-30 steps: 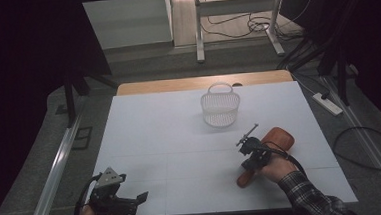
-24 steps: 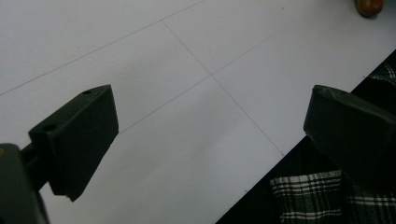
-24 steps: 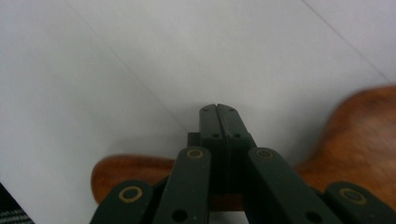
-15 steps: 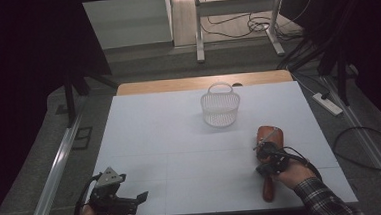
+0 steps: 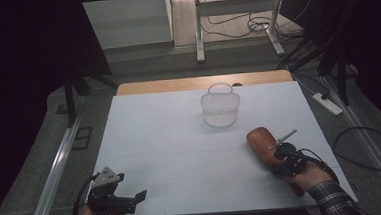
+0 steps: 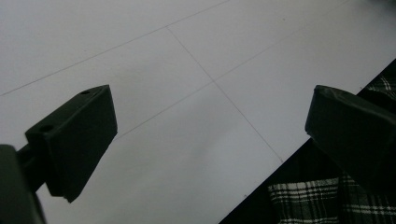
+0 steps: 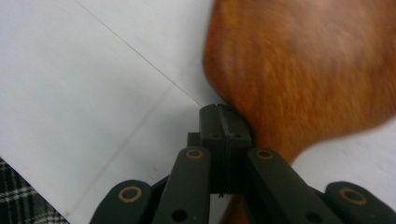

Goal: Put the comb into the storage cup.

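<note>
A brown wooden paddle (image 5: 259, 140) lies on the white table (image 5: 170, 134) at the right, its blade toward the far left and its handle under a person's right hand. My right gripper (image 5: 275, 155) sits over the paddle's neck. In the right gripper view its jaws (image 7: 225, 121) are shut, pad against pad, with the wood grain of the paddle (image 7: 308, 65) just beyond and beneath them. I cannot tell whether any wood is pinched. My left gripper (image 5: 134, 197) rests at the table's front left corner, open, with bare table between its jaws (image 6: 210, 135).
A white mesh basket (image 5: 220, 108) with a handle stands upright at the far middle of the table. The table's front edge runs close by the left gripper, with a plaid sleeve (image 6: 303, 200) below it. Cables and a power strip (image 5: 328, 104) lie on the floor at right.
My right hand has moved right along the front of the table, and the paddle has swung with it, its handle now pointing to the front right. The left gripper has stayed put.
</note>
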`<state>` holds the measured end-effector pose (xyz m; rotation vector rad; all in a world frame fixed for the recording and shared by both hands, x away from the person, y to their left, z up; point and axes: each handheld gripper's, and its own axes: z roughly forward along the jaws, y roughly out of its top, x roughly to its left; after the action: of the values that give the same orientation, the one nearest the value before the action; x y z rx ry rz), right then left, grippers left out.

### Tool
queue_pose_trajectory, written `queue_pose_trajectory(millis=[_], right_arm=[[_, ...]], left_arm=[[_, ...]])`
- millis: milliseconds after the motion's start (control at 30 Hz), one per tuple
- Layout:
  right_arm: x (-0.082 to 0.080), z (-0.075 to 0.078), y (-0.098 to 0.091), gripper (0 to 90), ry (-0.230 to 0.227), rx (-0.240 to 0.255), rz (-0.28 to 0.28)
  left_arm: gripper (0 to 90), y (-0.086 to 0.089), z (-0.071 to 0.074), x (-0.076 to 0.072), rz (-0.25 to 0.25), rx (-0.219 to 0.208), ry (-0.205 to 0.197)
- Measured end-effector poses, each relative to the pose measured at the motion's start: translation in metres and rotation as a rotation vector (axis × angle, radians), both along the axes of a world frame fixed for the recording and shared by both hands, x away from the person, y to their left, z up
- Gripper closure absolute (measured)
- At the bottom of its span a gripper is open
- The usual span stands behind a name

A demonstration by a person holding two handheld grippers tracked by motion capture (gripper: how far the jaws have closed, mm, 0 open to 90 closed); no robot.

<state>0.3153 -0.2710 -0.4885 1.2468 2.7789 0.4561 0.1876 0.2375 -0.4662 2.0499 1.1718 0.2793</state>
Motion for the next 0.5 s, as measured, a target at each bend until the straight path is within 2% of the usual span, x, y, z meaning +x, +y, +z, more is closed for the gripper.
queue_pose_trajectory(millis=[133,300,500], right_arm=[[-0.001,0.0,-0.01,89.4,-0.005,0.001,-0.021],[-0.001,0.001,-0.018,89.4,-0.008,-0.002,-0.043],[-0.002,0.001,-0.021,89.4,-0.011,0.0,-0.05]], left_arm=[[1.7,0.0,0.001,-0.001,0.021,0.0,-0.012],[0.6,0.002,0.001,-0.001,0.034,-0.005,-0.008],[0.6,0.001,0.001,0.0,0.043,0.017,-0.01]])
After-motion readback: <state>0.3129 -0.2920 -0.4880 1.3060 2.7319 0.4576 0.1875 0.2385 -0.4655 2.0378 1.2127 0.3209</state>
